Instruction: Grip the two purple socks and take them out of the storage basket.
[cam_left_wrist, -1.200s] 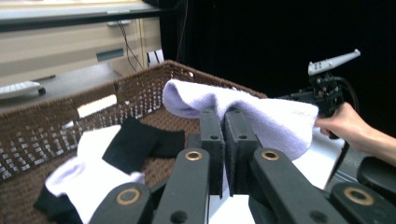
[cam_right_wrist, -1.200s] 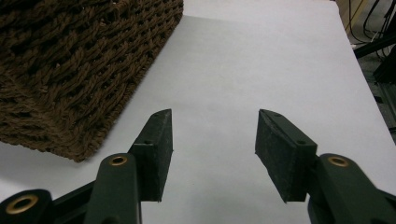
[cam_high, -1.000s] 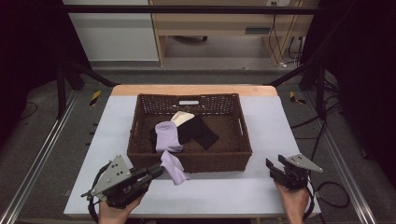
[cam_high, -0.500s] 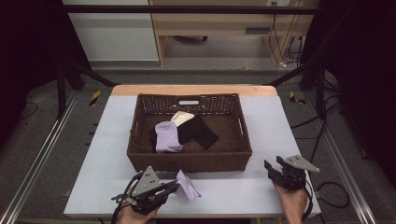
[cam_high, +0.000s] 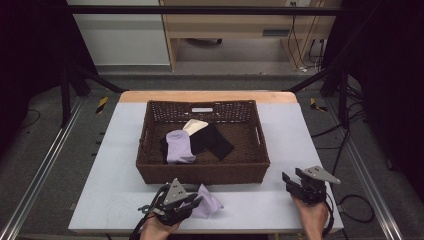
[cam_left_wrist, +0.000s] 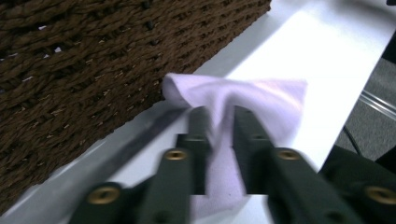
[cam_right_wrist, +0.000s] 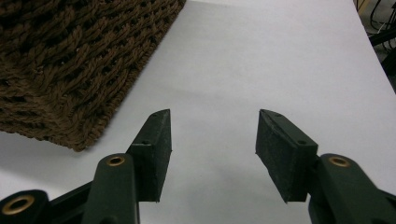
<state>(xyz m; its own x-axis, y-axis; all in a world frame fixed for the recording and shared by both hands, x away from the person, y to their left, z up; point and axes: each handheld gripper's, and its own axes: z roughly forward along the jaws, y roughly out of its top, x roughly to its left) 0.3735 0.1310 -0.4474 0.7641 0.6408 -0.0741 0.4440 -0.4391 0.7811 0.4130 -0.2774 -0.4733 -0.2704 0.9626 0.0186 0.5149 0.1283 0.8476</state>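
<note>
Nearest, at about 7 o'clock on the desk (cam_high: 110, 200), the left gripper (cam_high: 192, 204) has its jaws pinched on a lilac sock (cam_left_wrist: 243, 100), which lies on the bare strip in front of the wicker basket (cam_high: 200, 172), just beside its front wall. At about 5 o'clock the right gripper (cam_right_wrist: 212, 149) hovers over bare desk with its jaws wide and nothing between them, near the basket's front corner. Farther off, inside the basket, a second lilac sock (cam_high: 177, 145), a black sock (cam_high: 212, 140) and a cream sock (cam_high: 194, 125) lie overlapping. By my reading, one sock is out and three remain to be taken.
</note>
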